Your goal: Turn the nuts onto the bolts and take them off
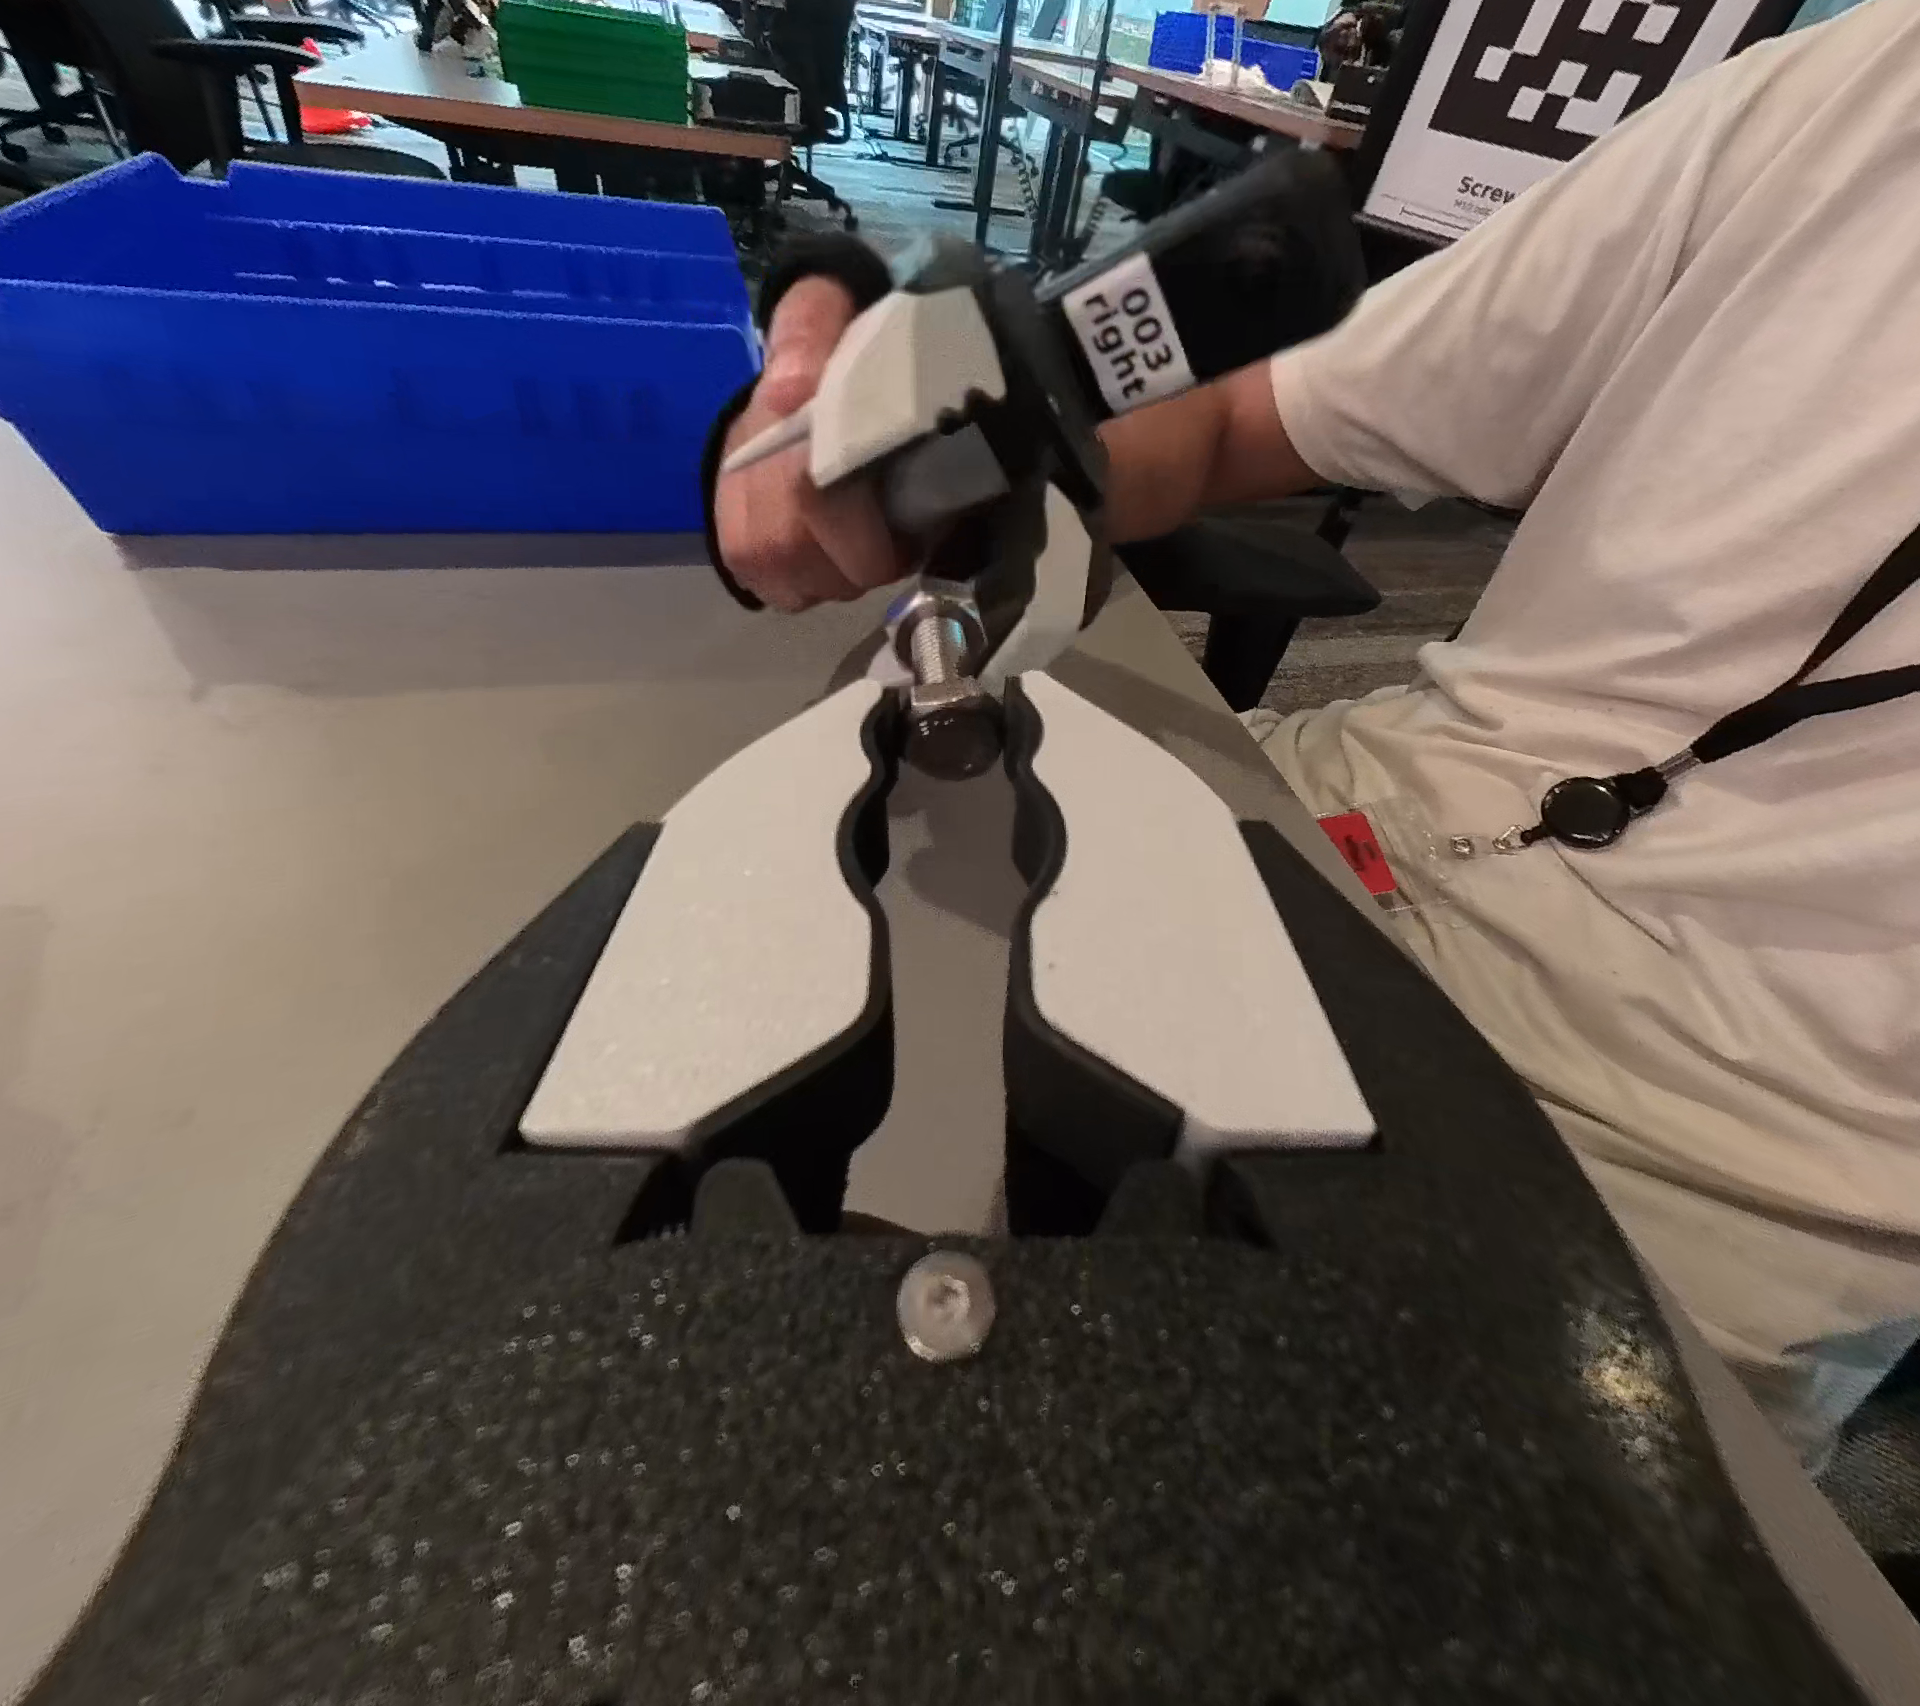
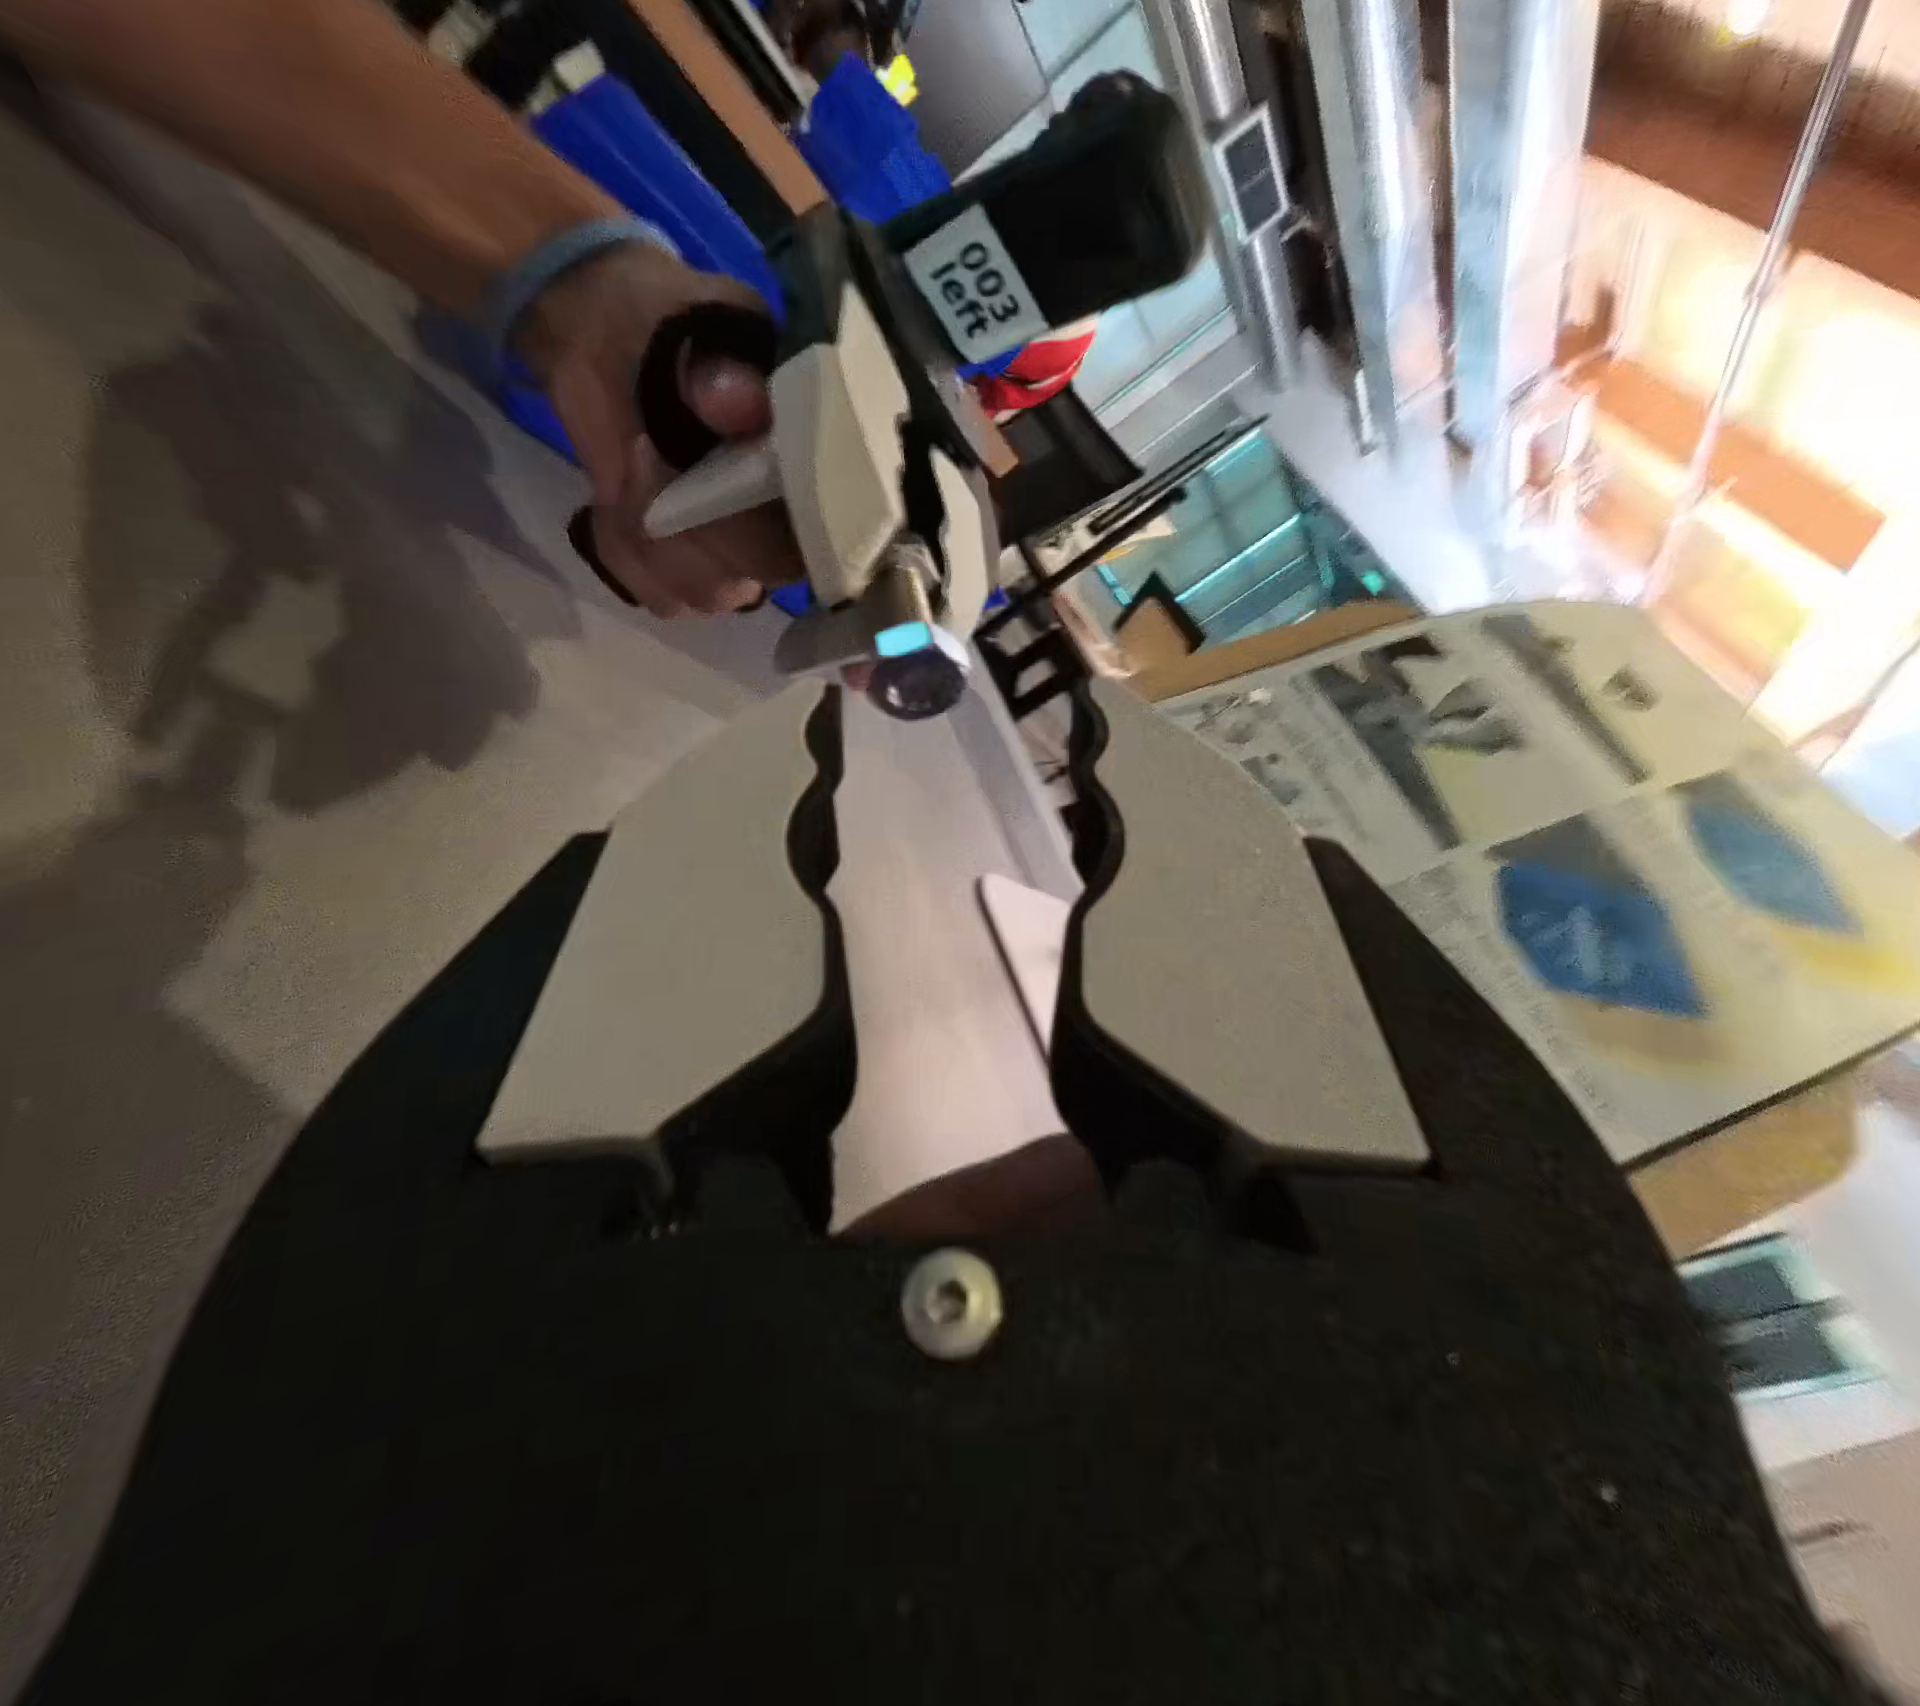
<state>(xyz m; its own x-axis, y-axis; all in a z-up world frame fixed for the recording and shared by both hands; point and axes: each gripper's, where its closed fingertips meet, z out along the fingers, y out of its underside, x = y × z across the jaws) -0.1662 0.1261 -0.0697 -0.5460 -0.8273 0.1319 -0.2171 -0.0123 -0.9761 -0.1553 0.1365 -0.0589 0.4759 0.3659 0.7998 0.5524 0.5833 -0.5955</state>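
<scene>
- Bolt (image 1: pixel 940 700) is in mid-air over the table's (image 1: pixel 312 825) right edge; left gripper (image 1: pixel 951 747) clamps its head.
- Right gripper (image 2: pixel 951 726), jaws parted, meets the nut (image 2: pixel 914 669): mid-turning, I judge.
- Next: close squarely, twist.

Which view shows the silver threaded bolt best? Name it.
Left wrist view: the silver threaded bolt shows its threads, head and nut lengthwise. Right wrist view sees it end-on: a blurred hex end.
</scene>
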